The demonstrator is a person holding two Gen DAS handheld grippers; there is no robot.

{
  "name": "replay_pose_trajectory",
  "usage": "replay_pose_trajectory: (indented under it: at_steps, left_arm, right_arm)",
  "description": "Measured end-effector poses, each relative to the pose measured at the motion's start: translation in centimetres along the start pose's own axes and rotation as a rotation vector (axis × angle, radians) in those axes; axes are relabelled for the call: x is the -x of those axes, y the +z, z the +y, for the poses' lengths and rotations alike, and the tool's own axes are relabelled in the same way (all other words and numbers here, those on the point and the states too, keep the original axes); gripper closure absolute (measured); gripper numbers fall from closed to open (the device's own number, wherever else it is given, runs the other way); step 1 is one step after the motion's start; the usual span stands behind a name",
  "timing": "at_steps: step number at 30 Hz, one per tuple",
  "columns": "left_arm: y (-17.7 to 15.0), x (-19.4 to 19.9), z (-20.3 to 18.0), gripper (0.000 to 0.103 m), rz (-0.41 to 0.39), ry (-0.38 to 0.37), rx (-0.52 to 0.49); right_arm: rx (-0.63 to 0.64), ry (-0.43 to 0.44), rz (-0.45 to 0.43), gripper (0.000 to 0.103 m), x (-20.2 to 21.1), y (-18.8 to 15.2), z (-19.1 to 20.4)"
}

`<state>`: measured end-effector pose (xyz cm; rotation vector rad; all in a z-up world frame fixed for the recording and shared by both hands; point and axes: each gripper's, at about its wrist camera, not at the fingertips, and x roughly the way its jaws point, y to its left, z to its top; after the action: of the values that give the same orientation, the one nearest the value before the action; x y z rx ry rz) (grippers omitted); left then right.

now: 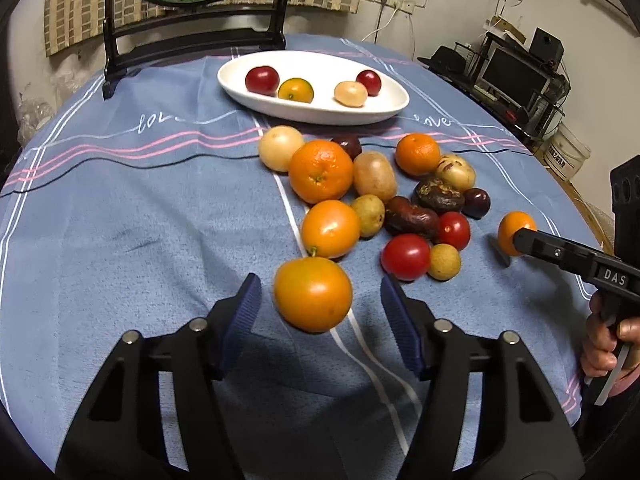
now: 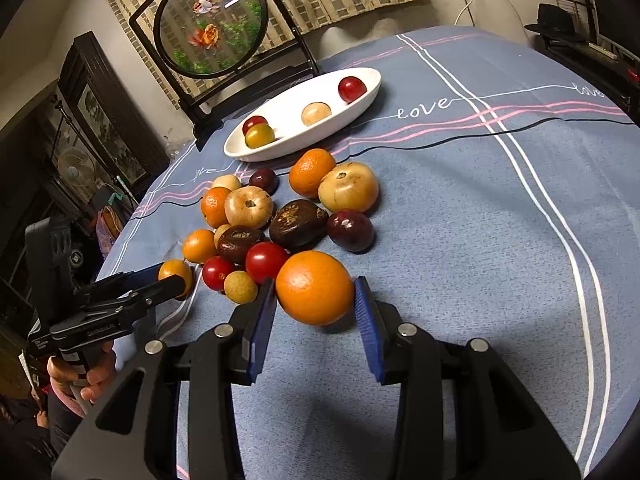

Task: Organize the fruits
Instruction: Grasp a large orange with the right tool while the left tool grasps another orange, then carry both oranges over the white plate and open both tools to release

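Loose fruit lies in a heap (image 1: pixel 372 200) on the blue striped tablecloth (image 1: pixel 140 220): oranges, red tomatoes, pale and dark brown fruits. Behind it a white oval dish (image 1: pixel 312 118) (image 2: pixel 320 132) holds two red fruits, a small orange one and a pale one. My left gripper (image 1: pixel 320 280) stands open around an orange fruit (image 1: pixel 313 294) at the heap's near end, with a gap on each side. My right gripper (image 2: pixel 315 284) is shut on an orange (image 2: pixel 315 288), both blue pads against its sides. In the left wrist view that gripper (image 1: pixel 514 240) and its orange (image 1: pixel 516 228) are at the right.
A round fish picture in a black stand (image 2: pixel 210 24) rises behind the dish. A person's hand (image 1: pixel 608 344) grips the right tool's handle. Beyond the table's right edge are shelves with a monitor (image 1: pixel 512 76) and a bucket. Bare cloth stretches to the heap's left and right.
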<state>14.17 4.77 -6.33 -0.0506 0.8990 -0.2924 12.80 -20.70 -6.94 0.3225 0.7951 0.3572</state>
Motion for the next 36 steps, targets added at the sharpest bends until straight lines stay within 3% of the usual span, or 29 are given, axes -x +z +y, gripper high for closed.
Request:
replay_pose_trajectory:
  at_steps: [6, 17, 24, 29, 33, 36]
  left_arm:
    - [0.0, -0.9, -0.1, 0.055, 0.037, 0.015, -0.007]
    - [0.1, -0.9, 0.1, 0.062, 0.041, 0.025, 0.006]
    - [0.4, 0.7, -0.4, 0.062, -0.019, 0.046, -0.010]
    - [3.9, 3.0, -1.2, 0.062, -0.075, -0.027, -0.037]
    - [9.3, 3.4, -2.0, 0.062, -0.116, -0.056, -0.062]
    - [13.9, 1.6, -2.1, 0.062, -0.129, -0.059, -0.058]
  right_arm:
    - [-0.019, 0.012, 0.009, 0.063, -0.1, 0.0, -0.3]
    - [-0.019, 0.004, 0.029, 0.063, -0.3, 0.0, -0.4]
    - [0.045, 0.008, -0.004, 0.063, 0.7, 0.4, 1.2]
    - [0.105, 0.050, -0.067, 0.063, 1.9, 3.8, 2.9]
    - [0.153, 0.045, -0.139, 0.063, 1.7, 8.0, 4.2]
    - [0.187, 0.022, -0.166, 0.063, -0.3, 11.4, 4.5]
